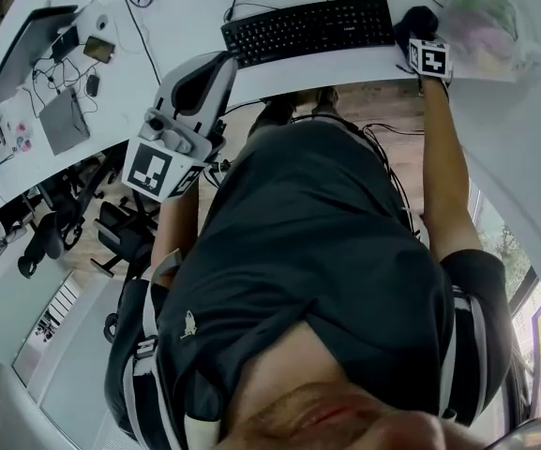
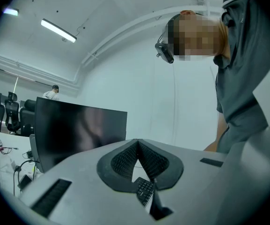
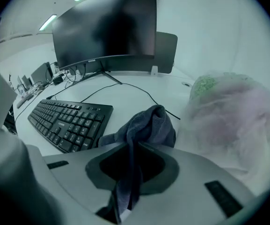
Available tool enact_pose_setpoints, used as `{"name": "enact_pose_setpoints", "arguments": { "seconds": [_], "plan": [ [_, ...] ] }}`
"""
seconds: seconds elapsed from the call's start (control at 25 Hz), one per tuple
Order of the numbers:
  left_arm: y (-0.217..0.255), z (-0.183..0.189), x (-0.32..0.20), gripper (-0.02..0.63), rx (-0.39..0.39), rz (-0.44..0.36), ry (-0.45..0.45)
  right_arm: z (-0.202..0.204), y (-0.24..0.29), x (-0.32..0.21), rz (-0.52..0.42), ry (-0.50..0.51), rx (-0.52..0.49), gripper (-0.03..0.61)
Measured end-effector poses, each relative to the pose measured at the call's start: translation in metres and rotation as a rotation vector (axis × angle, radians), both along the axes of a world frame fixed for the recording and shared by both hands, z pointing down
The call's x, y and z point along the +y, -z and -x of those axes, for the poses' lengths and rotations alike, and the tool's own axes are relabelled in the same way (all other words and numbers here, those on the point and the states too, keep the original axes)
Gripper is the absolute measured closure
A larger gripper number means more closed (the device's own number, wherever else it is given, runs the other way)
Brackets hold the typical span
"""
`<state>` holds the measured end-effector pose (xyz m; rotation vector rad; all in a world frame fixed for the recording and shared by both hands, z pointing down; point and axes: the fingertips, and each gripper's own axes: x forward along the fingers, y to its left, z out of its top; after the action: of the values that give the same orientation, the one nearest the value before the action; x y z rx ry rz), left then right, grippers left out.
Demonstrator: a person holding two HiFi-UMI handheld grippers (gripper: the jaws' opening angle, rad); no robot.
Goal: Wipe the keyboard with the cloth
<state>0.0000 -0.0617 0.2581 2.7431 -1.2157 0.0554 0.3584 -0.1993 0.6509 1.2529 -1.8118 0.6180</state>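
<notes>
Between the jaws of the right tool (image 3: pixel 133 145) a dark grey towelling cloth (image 3: pixel 149 123) is pinched tight. One fold runs down through the pads and the rest bunches up in a soft lump beyond the tips. The tool tilts down toward the white curved bench (image 3: pixel 125 93). Whether the lump touches the surface cannot be made out.

Just left of the cloth lies the black flat computer keyboard (image 3: pixel 68 122), flat on the bench with its right end nearest the cloth and clear of it. In the head view the cloth sits just off that right end, near the bench's front edge. To the right of the cloth, close beside it, slumps a translucent crinkled plastic bag (image 3: pixel 233 118) with green and pinkish contents. Behind the keyboard stands a wide dark monitor (image 3: pixel 107 25) on a thin-legged stand, and a black cable (image 3: pixel 142 90) trails from it across the bench.

The left tool (image 2: pixel 137 142) is closed, its ribbed pads meeting at the tips with nothing between them. It is held level near the keyboard's left end, off the bench's front edge.
</notes>
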Motion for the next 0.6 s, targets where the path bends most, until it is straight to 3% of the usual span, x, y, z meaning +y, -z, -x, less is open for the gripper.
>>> {"name": "enact_pose_setpoints", "arguments": {
  "seconds": [0.08,0.28,0.36,0.48,0.6],
  "plan": [
    [-0.002,0.001,-0.001,0.609,0.002,0.001,-0.002,0.002,0.013,-0.003,-0.071,0.010,-0.012,0.531],
    [-0.001,0.011,-0.007,0.609,0.014,-0.009,0.022,0.045,0.122,-0.001,-0.492,0.160,-0.078,0.534],
    [-0.002,0.015,-0.009,0.609,0.023,-0.010,0.037,0.065,0.158,0.007,-0.599,0.217,-0.091,0.534],
    [-0.006,0.025,-0.010,0.609,0.035,-0.015,0.062,0.098,0.187,0.017,-0.670,0.274,-0.127,0.534],
    [-0.009,0.043,-0.010,0.609,0.046,-0.020,0.098,0.135,0.184,0.023,-0.648,0.325,-0.166,0.534]
  ]
}}
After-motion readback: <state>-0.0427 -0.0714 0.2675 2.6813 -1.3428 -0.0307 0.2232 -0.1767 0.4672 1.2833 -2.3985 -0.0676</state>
